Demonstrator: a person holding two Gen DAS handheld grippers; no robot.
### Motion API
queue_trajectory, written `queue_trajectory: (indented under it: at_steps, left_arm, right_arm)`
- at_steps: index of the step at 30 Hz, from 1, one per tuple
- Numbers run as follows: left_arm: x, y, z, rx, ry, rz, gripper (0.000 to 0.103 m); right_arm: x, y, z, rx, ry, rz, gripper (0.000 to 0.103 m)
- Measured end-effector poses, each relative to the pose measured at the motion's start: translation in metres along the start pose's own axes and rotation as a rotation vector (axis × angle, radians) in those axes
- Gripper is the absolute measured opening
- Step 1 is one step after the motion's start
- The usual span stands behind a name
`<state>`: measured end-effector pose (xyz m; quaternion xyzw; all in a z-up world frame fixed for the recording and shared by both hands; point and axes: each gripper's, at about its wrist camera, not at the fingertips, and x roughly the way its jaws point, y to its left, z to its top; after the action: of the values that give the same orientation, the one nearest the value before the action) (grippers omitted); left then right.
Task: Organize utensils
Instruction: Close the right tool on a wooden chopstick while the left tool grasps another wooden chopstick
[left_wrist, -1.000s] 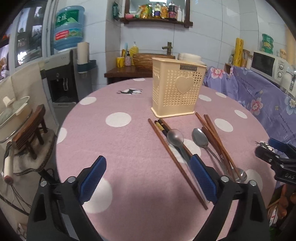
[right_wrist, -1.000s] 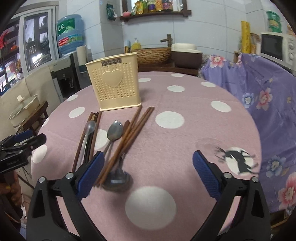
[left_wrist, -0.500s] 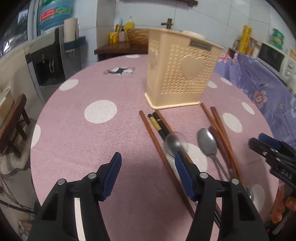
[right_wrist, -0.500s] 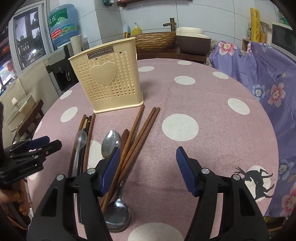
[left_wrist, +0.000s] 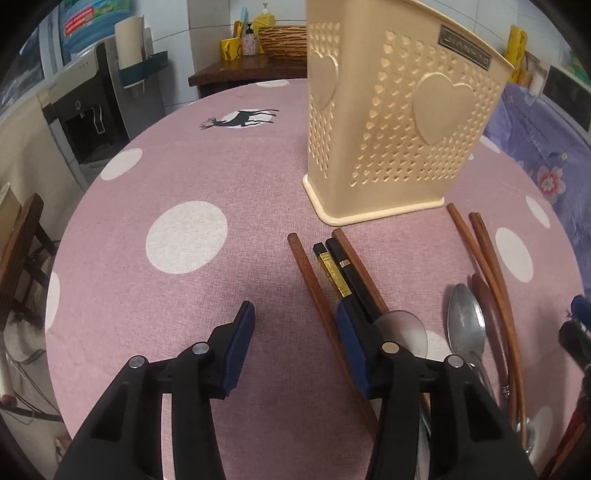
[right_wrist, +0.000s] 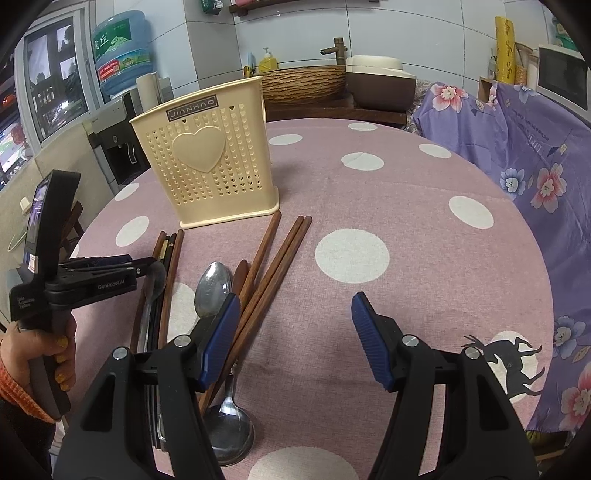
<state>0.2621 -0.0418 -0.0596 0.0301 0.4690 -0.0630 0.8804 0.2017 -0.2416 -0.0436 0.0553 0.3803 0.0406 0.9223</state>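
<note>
Your left hand-held gripper has just been closing, jaws apart around the brown chopstick on the tabletop. Right hand-held gripper gapes empty. Clamp, then lift toward the holder at one o'clock.

The pink polka-dot counter lies bare along its right edge and left side. Mid-counter, the cream perforated plastic utensil holder stands upright, with brown wooden chopsticks and steel spoons strewn before it.
</note>
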Motion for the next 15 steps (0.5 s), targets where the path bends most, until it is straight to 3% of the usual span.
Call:
queue_trajectory:
  at_steps: [7, 11, 15]
  left_arm:
    - [0.000, 0.014, 0.001, -0.015, 0.017, 0.001, 0.043]
    - [0.003, 0.008, 0.006, -0.002, 0.014, 0.008, 0.043]
    - [0.004, -0.001, 0.007, 0.031, 0.006, -0.003, 0.035]
  right_arm:
    - [0.004, 0.001, 0.006, -0.015, 0.005, 0.000, 0.063]
    - [0.016, 0.011, 0.021, -0.021, 0.019, 0.067, 0.062]
    - [0.038, 0.024, 0.040, -0.047, 0.052, 0.116, 0.044]
